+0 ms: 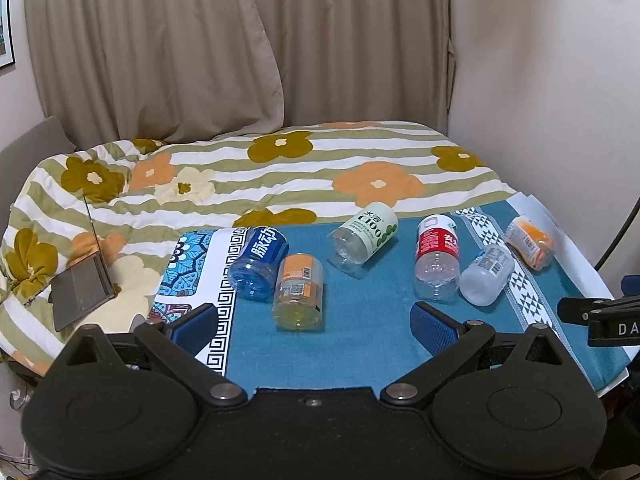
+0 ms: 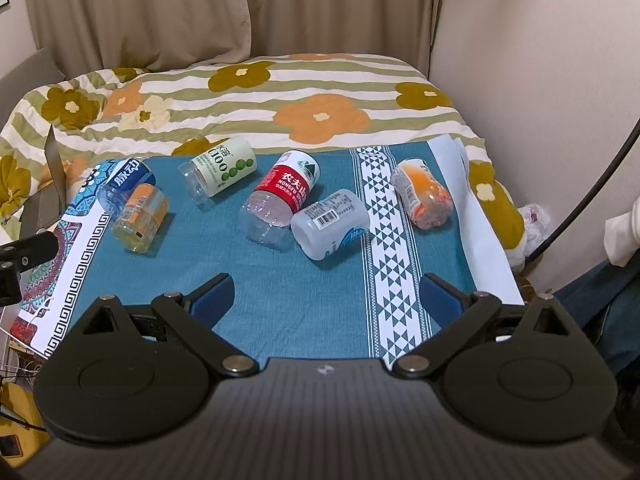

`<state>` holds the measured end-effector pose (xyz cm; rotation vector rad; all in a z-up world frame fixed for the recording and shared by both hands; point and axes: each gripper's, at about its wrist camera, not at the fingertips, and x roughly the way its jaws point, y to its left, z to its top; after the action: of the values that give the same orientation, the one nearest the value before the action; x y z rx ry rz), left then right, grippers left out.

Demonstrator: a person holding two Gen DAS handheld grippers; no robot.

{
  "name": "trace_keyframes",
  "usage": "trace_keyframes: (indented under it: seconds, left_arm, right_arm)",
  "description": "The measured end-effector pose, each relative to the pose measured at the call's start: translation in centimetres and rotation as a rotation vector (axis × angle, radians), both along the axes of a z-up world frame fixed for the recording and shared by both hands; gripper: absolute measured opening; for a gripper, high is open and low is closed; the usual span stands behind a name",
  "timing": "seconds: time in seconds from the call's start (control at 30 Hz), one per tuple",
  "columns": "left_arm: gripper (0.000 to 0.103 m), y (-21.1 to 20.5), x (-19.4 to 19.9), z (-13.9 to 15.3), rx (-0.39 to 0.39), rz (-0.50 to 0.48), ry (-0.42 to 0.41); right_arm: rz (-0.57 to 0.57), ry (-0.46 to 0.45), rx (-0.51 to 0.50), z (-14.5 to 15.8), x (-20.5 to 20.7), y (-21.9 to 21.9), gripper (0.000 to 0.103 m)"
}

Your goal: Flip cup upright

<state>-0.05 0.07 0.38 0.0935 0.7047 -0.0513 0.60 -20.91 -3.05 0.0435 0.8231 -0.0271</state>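
Six cut plastic bottle cups [image 2: 280, 200] lie on their sides across the teal woven tablecloth [image 2: 304, 304], before a floral striped quilt [image 2: 320, 92] and beige curtains [image 1: 200, 40]. Left gripper [image 1: 312, 326] and right gripper [image 2: 326, 300] hover wide open, empty.

Both wrist cameras look down-forward over the table [image 1: 360, 340] (shared).

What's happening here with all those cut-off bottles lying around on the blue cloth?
A person holds a two-finger gripper in each hand, aiming to stand the cups upright. Both the left gripper and right gripper are open, hovering over the near edge of the blue cloth, holding nothing. Six bottle-cups lie on their sides, among them a red-label cup, a green-label cup and a blue-label cup. None stands upright yet.
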Motion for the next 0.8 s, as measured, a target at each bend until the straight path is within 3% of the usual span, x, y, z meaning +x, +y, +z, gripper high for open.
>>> trace_keyframes:
  seconds: [0.17,0.8]
  left_arm:
    - [0.103,0.21,-0.40,0.24,-0.040,-0.009,-0.019]
    - [0.103,-0.07,-0.66,0.53,-0.033,-0.010,-0.025]
  right_arm:
    - [0.000,-0.001,0.001,-0.01,-0.03,-0.01,0.103]
    - [0.000,-0.004,0.007,-0.24,-0.19,0.00,0.103]
